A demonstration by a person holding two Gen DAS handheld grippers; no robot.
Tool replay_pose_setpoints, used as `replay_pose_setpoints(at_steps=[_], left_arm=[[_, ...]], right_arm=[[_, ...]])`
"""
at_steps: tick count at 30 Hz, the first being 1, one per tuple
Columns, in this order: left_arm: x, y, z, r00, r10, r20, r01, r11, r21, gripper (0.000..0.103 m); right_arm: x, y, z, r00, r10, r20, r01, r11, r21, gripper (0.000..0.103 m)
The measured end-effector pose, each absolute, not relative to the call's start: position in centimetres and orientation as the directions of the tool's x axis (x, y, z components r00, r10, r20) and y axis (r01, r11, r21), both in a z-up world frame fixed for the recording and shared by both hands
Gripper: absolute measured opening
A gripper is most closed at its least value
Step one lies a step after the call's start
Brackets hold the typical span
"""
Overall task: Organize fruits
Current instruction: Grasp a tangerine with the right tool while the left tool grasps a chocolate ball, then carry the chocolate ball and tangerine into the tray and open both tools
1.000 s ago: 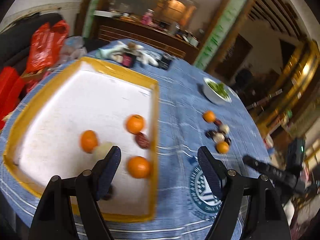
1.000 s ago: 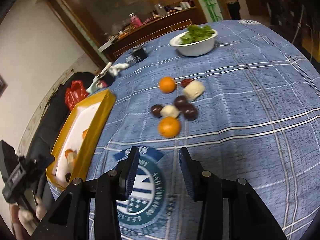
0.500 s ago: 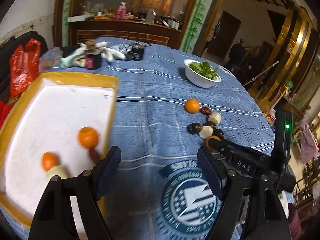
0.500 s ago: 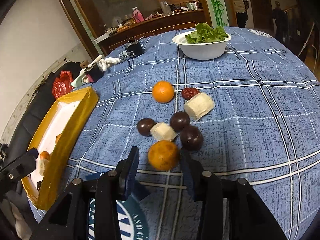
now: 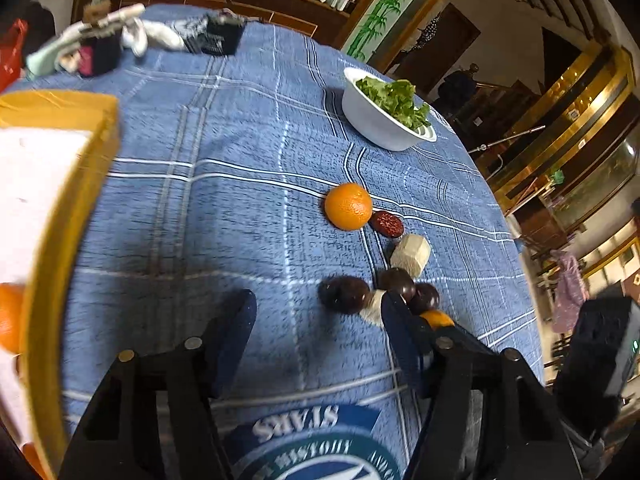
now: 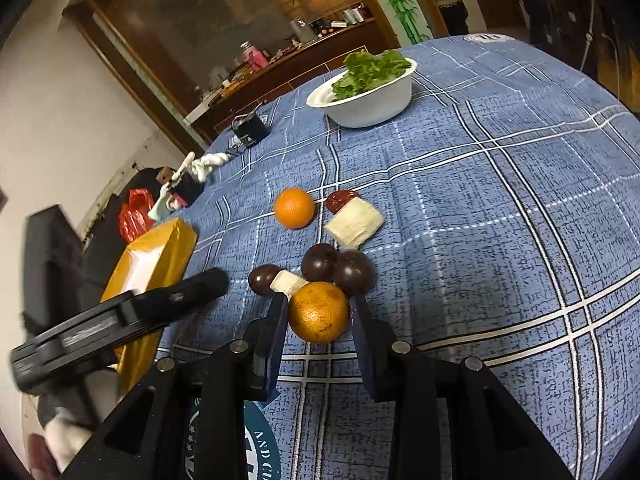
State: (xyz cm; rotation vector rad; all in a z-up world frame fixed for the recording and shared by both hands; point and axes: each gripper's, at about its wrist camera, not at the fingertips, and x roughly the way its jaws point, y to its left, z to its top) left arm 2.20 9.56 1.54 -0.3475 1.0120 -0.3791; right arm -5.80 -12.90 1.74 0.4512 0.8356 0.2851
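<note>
Our right gripper [image 6: 318, 312] straddles the near orange [image 6: 318, 312] on the blue tablecloth [image 6: 500, 220], jaws closing, pads just beside its skin but not yet pressing. This fruit sits at 12 o'clock from the fingers, dead centre, round, so no axis matters. Our left gripper [image 5: 316, 320] hangs empty, jaws closing on nothing, with 1 dark plum [image 5: 344, 294] at its 1 o'clock. We judge the yellow tray [image 6: 160, 256], at 10 o'clock, the destination.
</note>
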Motion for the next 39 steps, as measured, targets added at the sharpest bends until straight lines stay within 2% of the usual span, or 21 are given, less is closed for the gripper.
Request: replay_pose_setpoints(at_steps=[2,7,8,11,16,20,26,34,39], left_arm=[[2.7,9.1,1.0,0.477,-0.452,-0.754,0.147,0.887,-0.438,0.061],[2.1,6.6,1.3,0.531,-0.365,-0.765,0.222,0.931,-0.290,0.055],[1.9,6.3,1.4,0.540,-0.356,-0.763,0.233,0.934,-0.271,0.050],[1.2,5.0,1.9,0.543,-0.368,-0.755,0.308,0.924,-0.228,0.019],[0.2,4.5,2.3,0.568,-0.319,-0.758,0.321,0.935,-0.152,0.018],[-0.8,6.7,3.2,0.575,-0.335,-0.746,0.271,0.939,-0.213,0.018],[-4.2,13.1,6.5,0.645,-0.344,-0.683,0.152,0.933,-0.326,0.018],[-7.9,23.9,8.3,0.725,-0.213,-0.655,-0.053,0.931,-0.361,0.019],[-10.0,29.0,8.1,0.747,-0.104,-0.656,-0.168,0.926,-0.338,0.019]], right_arm=[[-5.8,-12.9,1.8,0.639,0.424,-0.642,-0.075,0.865,0.497,0.035],[-6.0,-12.5,2.2,0.638,0.434,-0.636,-0.096,0.864,0.494,0.035],[-6.0,-12.5,2.2,0.638,0.436,-0.634,-0.096,0.863,0.497,0.035],[-6.1,-12.7,2.3,0.650,0.429,-0.628,-0.088,0.863,0.498,0.035],[-6.0,-12.9,2.1,0.653,0.419,-0.631,-0.078,0.865,0.495,0.035],[-6.1,-12.9,2.3,0.663,0.413,-0.624,-0.081,0.869,0.489,0.035],[-6.2,-12.9,2.4,0.667,0.428,-0.610,-0.095,0.861,0.500,0.035],[-7.0,-12.2,3.0,0.689,0.419,-0.591,-0.112,0.868,0.484,0.035],[-9.3,-9.5,3.3,0.646,0.462,-0.608,-0.160,0.861,0.483,0.035]])
